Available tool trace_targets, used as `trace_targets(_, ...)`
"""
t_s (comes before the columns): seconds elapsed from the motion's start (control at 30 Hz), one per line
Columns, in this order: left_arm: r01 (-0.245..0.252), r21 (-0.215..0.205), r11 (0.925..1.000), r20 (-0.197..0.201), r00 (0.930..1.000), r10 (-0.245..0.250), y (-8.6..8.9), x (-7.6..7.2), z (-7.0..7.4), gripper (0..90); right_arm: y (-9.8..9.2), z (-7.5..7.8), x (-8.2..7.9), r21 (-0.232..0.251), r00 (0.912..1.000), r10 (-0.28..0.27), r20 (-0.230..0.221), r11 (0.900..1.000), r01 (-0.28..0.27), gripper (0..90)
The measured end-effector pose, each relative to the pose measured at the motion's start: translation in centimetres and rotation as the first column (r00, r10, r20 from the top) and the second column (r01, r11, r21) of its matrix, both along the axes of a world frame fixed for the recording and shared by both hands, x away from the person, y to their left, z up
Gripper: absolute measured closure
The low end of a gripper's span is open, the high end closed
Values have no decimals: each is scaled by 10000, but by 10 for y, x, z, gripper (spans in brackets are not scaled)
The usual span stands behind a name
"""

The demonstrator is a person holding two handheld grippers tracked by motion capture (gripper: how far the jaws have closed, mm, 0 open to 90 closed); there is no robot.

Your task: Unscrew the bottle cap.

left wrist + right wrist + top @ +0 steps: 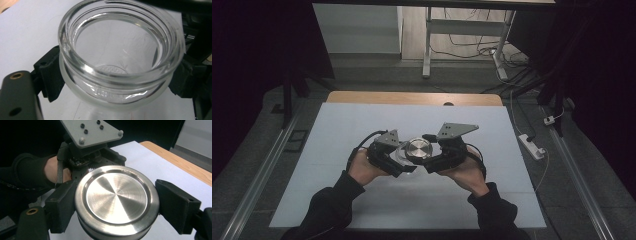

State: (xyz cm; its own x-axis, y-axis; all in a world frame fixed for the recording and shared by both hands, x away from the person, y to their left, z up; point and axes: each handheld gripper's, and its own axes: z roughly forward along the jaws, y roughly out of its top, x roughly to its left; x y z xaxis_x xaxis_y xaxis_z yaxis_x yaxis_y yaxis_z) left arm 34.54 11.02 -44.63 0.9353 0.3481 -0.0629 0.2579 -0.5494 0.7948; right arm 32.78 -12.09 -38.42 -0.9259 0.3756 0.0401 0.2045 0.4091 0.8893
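**Jar and lid held apart above the surface: a slip is the main risk**

The left claw (113, 82) is closed on a clear glass jar (120, 57), with its two black jaws pressing on the sides just below the threaded neck. The jar mouth is open, without lid. The right claw (116, 205) is closed on a round metal lid (117, 201), one jaw on each side of its rim. In the high view the two claws meet near the middle of the white surface (362, 200), with the lid (418, 148) between them and just beside the jar.

The glass is smooth and the jaws touch it on small areas only, so the jar can probably turn or slide out if the hands twist against each other. The lid can also tilt in its grip and meet the thread crooked, and then it would jam. If either piece falls, the glass may break on the surface.
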Motion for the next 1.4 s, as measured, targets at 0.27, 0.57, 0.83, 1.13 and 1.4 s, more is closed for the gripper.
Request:
trace_targets(0.27,-237,103,9997,131,9996,236,3,2,-1,153,-8,-3,-4,-23,9999,-152,36,9999,152,197)
trace_targets(0.57,-528,97,9986,194,9984,526,5,3,-2,153,-17,-6,-11,30,9998,-175,106,9998,174,197)
trace_targets(0.83,-644,157,9978,304,9975,639,7,3,-2,153,-23,-10,-20,69,9999,-105,79,9999,104,197)
trace_targets(1.13,-835,131,9964,342,9960,830,9,4,-1,153,-24,-15,-28,83,10000,42,73,10000,-43,197)
trace_targets(1.4,-997,3,9950,379,9943,996,11,5,0,153,-25,-22,-35,-9,9999,111,38,9999,-111,197)
